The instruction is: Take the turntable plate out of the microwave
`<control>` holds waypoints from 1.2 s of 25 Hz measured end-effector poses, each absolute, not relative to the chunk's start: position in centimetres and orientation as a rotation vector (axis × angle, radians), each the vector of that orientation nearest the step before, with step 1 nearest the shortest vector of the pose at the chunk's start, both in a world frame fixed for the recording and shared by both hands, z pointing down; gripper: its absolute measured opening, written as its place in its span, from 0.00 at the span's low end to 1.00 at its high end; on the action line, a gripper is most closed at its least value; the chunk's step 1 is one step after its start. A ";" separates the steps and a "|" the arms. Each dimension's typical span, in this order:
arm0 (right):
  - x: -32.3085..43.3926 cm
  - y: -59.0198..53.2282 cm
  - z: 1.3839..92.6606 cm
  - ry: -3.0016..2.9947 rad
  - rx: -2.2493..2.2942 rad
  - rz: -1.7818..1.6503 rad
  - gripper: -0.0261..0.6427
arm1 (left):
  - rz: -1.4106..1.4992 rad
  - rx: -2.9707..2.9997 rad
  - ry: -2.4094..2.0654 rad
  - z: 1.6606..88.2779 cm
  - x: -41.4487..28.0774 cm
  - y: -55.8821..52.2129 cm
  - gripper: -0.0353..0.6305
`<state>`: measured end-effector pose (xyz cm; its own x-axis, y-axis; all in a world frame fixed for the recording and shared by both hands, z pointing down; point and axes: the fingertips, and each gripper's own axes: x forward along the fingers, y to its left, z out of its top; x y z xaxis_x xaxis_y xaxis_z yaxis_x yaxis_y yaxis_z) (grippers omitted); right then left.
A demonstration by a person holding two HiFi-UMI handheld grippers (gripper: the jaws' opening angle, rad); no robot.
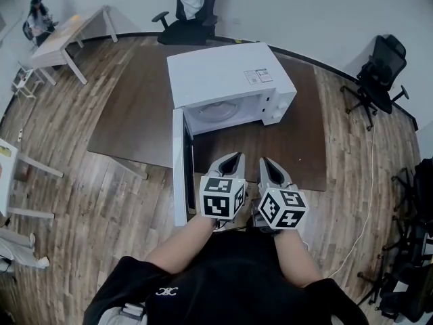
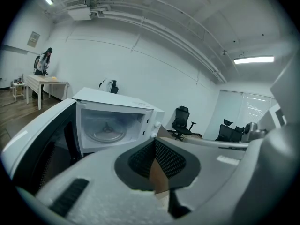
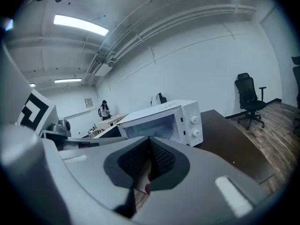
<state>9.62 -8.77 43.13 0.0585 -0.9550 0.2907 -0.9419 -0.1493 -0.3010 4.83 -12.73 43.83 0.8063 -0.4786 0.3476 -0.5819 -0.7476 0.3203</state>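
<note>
A white microwave (image 1: pixel 230 80) stands on a dark brown table (image 1: pixel 135 120), its door (image 1: pixel 179 164) swung wide open to the left. The glass turntable plate (image 1: pixel 218 112) lies inside the cavity and also shows in the left gripper view (image 2: pixel 107 134). My left gripper (image 1: pixel 233 156) and right gripper (image 1: pixel 265 161) hover side by side in front of the opening, a short way off and pointing at it. Both are shut with nothing between the pads. In the left gripper view the jaws (image 2: pixel 153 144) aim just right of the cavity. In the right gripper view the jaws (image 3: pixel 149 146) meet below the microwave (image 3: pixel 164 121).
Black office chairs stand behind the table (image 1: pixel 189 9) and at the right (image 1: pixel 379 73). A light desk (image 1: pixel 67 36) with a person beside it is at the far left. A white cable (image 1: pixel 369 202) runs over the wooden floor on the right. The open door juts past the table's front edge.
</note>
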 end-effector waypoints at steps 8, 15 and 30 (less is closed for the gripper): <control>9.7 -13.3 43.4 2.173 -2.162 -0.661 0.05 | 0.309 2.536 -0.926 43.4 5.0 -16.1 0.07; 10.9 -16.7 43.6 2.290 -2.076 -0.689 0.05 | 0.303 2.448 -1.041 44.5 5.6 -18.9 0.07; 14.7 -20.3 47.3 2.488 -1.976 -0.794 0.05 | 0.009 1.925 -1.121 53.7 6.1 -25.9 0.07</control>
